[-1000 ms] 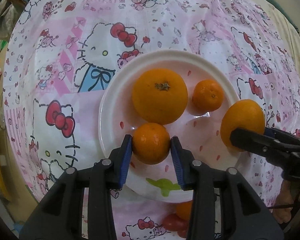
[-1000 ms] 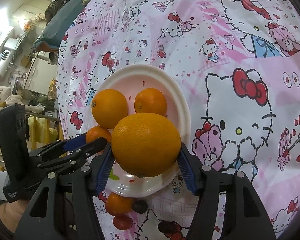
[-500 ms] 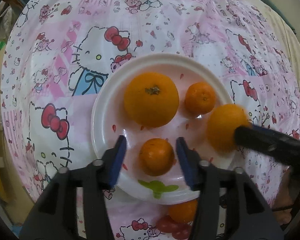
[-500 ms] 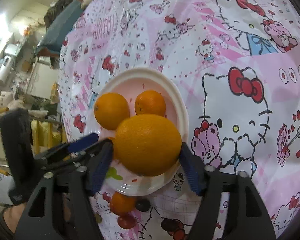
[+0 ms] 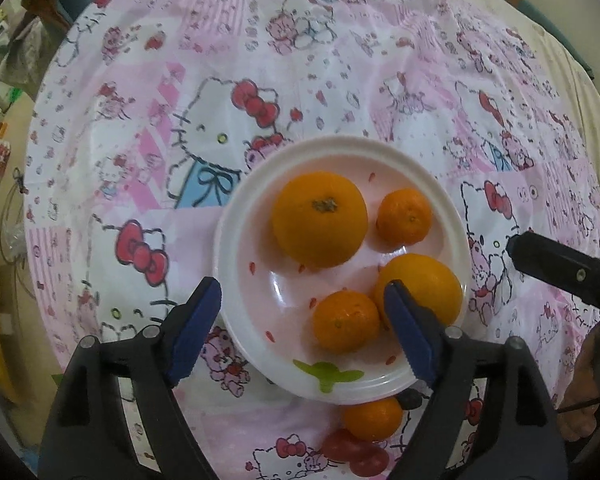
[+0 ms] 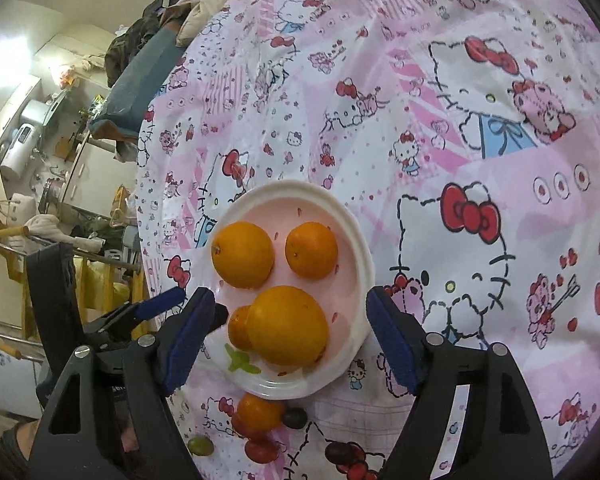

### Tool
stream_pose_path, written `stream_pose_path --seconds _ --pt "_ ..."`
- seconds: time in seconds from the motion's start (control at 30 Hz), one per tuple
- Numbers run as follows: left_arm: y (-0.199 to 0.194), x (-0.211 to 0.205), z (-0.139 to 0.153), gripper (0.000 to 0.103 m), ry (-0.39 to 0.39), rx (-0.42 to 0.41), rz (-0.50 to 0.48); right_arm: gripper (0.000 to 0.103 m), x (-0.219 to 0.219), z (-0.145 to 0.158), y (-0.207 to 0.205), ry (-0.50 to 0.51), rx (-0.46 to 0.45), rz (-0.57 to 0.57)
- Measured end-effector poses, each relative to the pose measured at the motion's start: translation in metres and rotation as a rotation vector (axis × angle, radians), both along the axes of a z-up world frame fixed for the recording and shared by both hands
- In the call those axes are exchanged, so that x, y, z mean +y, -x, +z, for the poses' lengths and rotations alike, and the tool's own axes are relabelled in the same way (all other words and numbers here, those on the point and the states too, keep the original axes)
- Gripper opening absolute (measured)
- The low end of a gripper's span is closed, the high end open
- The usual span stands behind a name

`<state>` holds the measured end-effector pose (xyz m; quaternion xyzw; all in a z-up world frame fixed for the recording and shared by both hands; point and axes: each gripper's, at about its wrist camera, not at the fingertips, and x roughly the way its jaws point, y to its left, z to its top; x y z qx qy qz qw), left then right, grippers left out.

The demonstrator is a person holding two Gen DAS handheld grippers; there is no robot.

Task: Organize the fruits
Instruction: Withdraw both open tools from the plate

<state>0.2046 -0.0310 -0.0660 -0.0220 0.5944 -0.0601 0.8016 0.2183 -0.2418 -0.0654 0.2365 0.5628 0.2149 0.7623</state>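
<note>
Both our grippers stand wide and hold nothing: the left gripper (image 5: 302,330) spans the near half of the plate (image 5: 236,280), the right gripper (image 6: 286,334) straddles it too. Four oranges already sit on the plate. The leftover orange (image 6: 259,412) lies below the fingers, just off the plate's near rim, between them; either hand seems equally near.

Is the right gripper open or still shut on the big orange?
Open. The right gripper stands wide apart, and the orange rests free on the plate.
</note>
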Motion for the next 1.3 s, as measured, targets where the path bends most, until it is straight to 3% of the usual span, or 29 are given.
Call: stream_pose_path --seconds 0.73,0.9,1.0,1.3 --pt "0.049 0.023 0.046 0.081 -0.057 -0.169 0.079 0.081 0.002 0.049 0.064 0.067 -0.132 0.022" --pt "0.066 0.030 0.049 0.081 -0.043 -0.170 0.101 0.081 -0.001 0.050 0.081 0.058 -0.135 0.016" --pt "0.075 0.032 0.050 0.081 0.009 -0.165 0.089 0.081 -0.005 0.047 0.088 0.037 -0.118 -0.004" --pt "0.098 0.032 0.053 0.081 -0.024 -0.179 0.070 0.081 -0.011 0.043 0.108 0.036 -0.105 -0.028"
